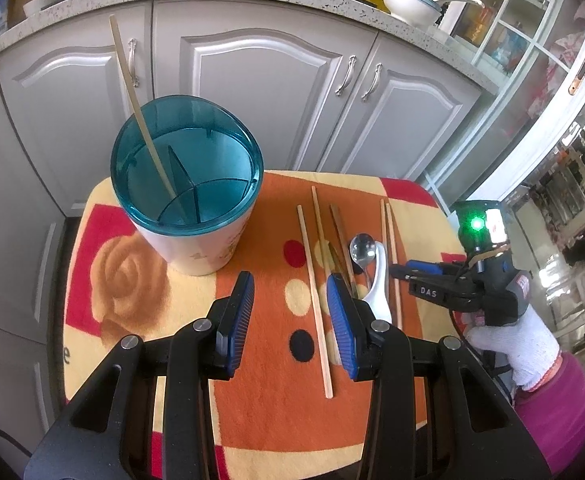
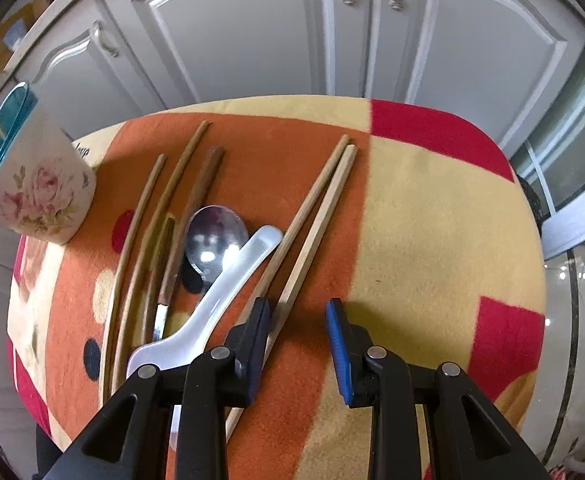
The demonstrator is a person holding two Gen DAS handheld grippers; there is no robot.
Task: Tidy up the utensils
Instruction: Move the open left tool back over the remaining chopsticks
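A white flowered utensil holder (image 1: 186,176) with a teal divided insert stands at the cloth's far left, with one pale chopstick (image 1: 132,92) leaning in it. To its right on the cloth lie several chopsticks (image 1: 314,292), a metal spoon (image 1: 362,252) and a white ceramic spoon (image 1: 378,288). My left gripper (image 1: 290,314) hovers open above the cloth, empty. My right gripper (image 2: 298,344) is open low over a pair of chopsticks (image 2: 312,216), which run under its left finger (image 2: 258,344). Nothing is pressed between its pads. The holder (image 2: 40,196) is at the far left of the right wrist view.
The orange, yellow and red cloth (image 2: 432,240) covers a small table with rounded edges. Grey cabinet doors (image 1: 260,92) stand close behind it. A white bowl (image 1: 410,2) sits on the speckled counter. A gloved hand (image 1: 512,344) holds the right gripper (image 1: 398,272).
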